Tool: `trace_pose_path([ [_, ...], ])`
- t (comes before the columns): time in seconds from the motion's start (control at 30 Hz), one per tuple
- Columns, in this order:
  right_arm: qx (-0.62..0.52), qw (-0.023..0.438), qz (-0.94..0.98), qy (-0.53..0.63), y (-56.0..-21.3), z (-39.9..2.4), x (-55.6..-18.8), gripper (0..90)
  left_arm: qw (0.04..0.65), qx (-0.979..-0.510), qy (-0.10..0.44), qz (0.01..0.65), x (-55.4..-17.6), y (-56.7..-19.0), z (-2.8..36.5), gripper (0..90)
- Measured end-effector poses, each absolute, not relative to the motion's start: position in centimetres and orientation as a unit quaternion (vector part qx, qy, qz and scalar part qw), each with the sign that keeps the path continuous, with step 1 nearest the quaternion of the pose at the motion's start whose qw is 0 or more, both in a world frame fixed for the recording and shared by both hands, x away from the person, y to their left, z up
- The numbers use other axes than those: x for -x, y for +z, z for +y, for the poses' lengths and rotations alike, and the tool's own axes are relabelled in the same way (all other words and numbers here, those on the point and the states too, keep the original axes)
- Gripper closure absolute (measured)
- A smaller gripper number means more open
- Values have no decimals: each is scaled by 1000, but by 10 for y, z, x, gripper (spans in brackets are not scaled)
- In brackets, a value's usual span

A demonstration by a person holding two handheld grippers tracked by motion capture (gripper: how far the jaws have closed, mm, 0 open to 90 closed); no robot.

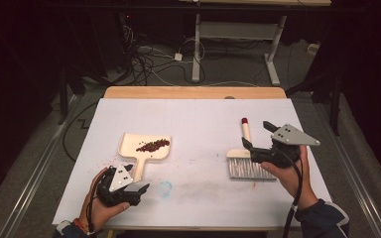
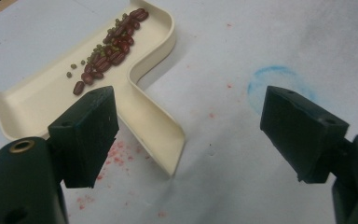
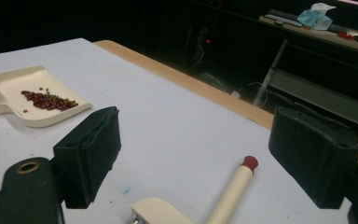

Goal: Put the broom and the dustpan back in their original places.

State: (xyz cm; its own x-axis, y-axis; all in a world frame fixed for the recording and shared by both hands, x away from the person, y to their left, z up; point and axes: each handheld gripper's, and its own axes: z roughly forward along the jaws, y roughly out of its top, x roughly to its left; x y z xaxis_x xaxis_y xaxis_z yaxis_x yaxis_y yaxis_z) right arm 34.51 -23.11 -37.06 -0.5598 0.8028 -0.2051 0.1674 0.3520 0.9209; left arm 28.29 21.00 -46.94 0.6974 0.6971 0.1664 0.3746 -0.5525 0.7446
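Left gripper point(image 1: 138, 190): jaws apart, holding nothing, near front-left corner of tabletop point(image 1: 203, 119); dustpan point(image 1: 146, 148) handle just ahead, between jaws but untouched. Right gripper point(image 1: 258, 135): jaws apart, hovering over brush point(image 1: 248, 161) toward right edge; brush handle below jaws, ungripped. Red beans point(image 1: 153, 145), a few green among them, heaped inside dustpan. Judgement: sweeping looks done, tabletop free of loose beans; brush and dustpan lie released. Remaining work, if any, probably emptying dustpan.
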Motion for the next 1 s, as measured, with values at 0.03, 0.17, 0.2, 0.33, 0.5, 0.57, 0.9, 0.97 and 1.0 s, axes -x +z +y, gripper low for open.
trace_pose_path([
  [0.03,-322,340,751,466,-371,-232,-344,172,354,-850,229,316,-283,-469,210,190],
  [0.17,-319,338,753,466,-373,-234,-340,172,354,-849,231,318,-284,-469,211,187],
  [0.2,-317,339,753,466,-373,-234,-338,172,353,-849,231,317,-284,-469,211,187],
  [0.33,-310,344,754,466,-374,-237,-333,173,353,-849,230,318,-283,-470,210,187],
  [0.5,-308,341,757,465,-377,-240,-329,173,351,-851,230,317,-284,-470,210,187],
  [0.57,-304,340,758,466,-378,-241,-327,173,351,-851,231,316,-284,-470,209,187],
  [0.9,-281,352,763,464,-388,-239,-317,177,346,-853,233,312,-283,-470,209,187],
  [0.97,-278,353,765,461,-390,-239,-316,177,345,-854,235,311,-283,-471,209,187],
  [1.0,-276,352,765,463,-390,-239,-315,177,344,-854,239,310,-282,-471,208,187],
])
